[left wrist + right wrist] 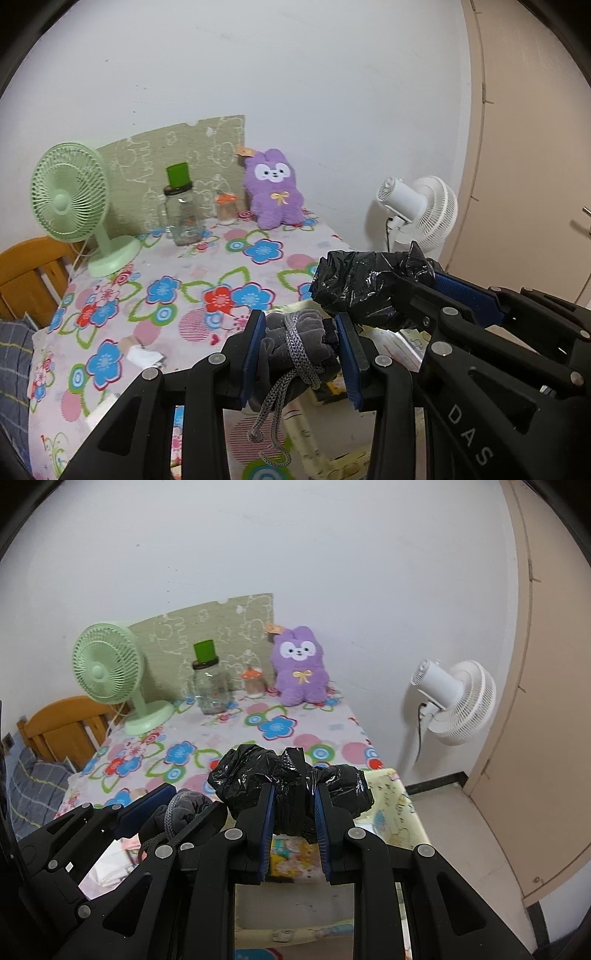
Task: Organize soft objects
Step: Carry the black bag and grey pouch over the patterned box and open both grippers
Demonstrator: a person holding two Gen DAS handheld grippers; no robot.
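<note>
- chair (26,269) at far left, wooden, beside the table (192,266); table has a floral cloth
- green fan (70,199) upright on the table's back left; jar (183,216) with green lid just right of it; small orange-topped pot (226,208) next, then purple plush (275,190) sitting against the wall, near the back right corner
- green patterned board (177,155) leans on the wall behind jar and plush
- left gripper (301,354) clenched on grey pouch (295,343); pouch is rolled, tied with a grey cord, cord ends hang down below the jaws; held above the table's near edge
- right gripper (293,812) clamped on black bag (291,782); bag is a crumpled plastic bundle, sticks out both sides of the jaws; held just right of the pouch, above a box (399,805) with pale printed sides
- white fan (458,701) on the floor right of the table; beige door (554,701) at far right
</note>
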